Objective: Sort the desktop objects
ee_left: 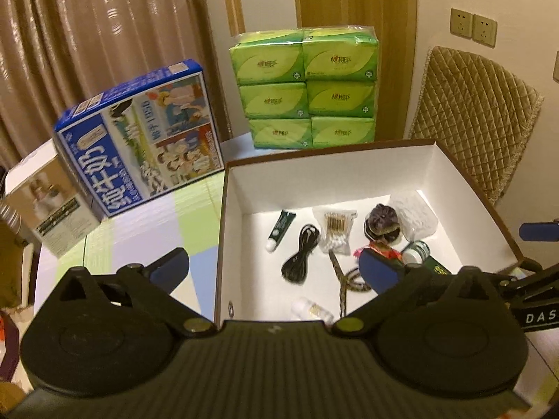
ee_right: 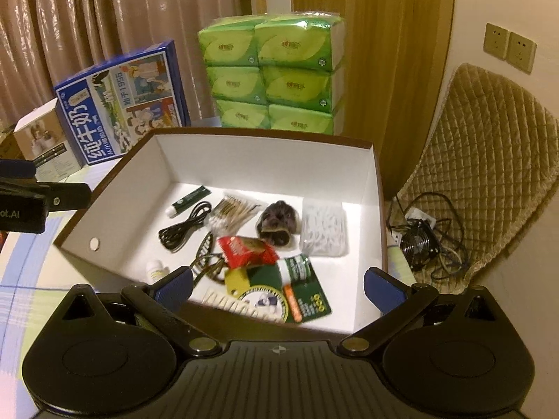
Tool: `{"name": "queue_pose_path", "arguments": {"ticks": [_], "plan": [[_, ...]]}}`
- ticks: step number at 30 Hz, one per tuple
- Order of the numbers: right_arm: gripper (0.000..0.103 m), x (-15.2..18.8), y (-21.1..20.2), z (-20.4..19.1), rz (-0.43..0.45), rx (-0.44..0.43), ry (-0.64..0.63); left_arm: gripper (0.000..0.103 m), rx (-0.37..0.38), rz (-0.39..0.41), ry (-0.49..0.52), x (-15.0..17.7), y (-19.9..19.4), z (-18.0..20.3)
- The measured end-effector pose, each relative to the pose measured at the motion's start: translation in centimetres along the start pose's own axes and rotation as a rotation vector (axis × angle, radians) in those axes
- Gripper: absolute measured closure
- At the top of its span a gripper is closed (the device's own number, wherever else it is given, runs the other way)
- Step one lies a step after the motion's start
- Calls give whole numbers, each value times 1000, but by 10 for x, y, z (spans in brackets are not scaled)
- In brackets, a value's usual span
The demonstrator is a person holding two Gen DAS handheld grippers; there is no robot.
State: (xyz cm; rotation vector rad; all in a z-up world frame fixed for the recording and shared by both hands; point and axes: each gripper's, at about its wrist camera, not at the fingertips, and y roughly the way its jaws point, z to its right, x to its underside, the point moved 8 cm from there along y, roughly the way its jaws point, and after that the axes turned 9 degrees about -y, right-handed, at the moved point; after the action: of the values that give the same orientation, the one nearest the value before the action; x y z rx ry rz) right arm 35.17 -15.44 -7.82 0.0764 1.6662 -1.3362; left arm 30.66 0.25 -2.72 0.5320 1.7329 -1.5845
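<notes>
An open white cardboard box (ee_left: 349, 171) (ee_right: 265, 160) with a brown rim stands on the table. Inside lie a green tube (ee_right: 190, 200), a black cable (ee_right: 185, 227), cotton swabs (ee_right: 232, 214), a dark scrunchie (ee_right: 277, 221), a bag of white picks (ee_right: 323, 227), a red packet (ee_right: 244, 249), a hair claw (ee_right: 204, 255), a small white bottle (ee_right: 155, 269) and a green card (ee_right: 307, 296). My left gripper (ee_left: 274, 269) is open and empty over the box's near left wall. My right gripper (ee_right: 277, 288) is open and empty over the box's near edge.
A blue milk carton box (ee_left: 139, 136) and a small white box (ee_left: 45, 202) stand at the left. Stacked green tissue packs (ee_left: 304, 90) stand behind the box. A quilted chair (ee_right: 489, 174) and a small fan with cables (ee_right: 419, 241) are at the right.
</notes>
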Motion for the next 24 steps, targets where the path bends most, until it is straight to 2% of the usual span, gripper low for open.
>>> {"name": "queue_pose_path", "arguments": {"ticks": [14, 24], "plan": [[2, 13, -52, -21, 46, -36, 31, 1, -22, 7, -77, 30, -60, -14], [2, 34, -68, -27, 21, -21, 19, 1, -33, -56, -80, 58, -71, -11]]}}
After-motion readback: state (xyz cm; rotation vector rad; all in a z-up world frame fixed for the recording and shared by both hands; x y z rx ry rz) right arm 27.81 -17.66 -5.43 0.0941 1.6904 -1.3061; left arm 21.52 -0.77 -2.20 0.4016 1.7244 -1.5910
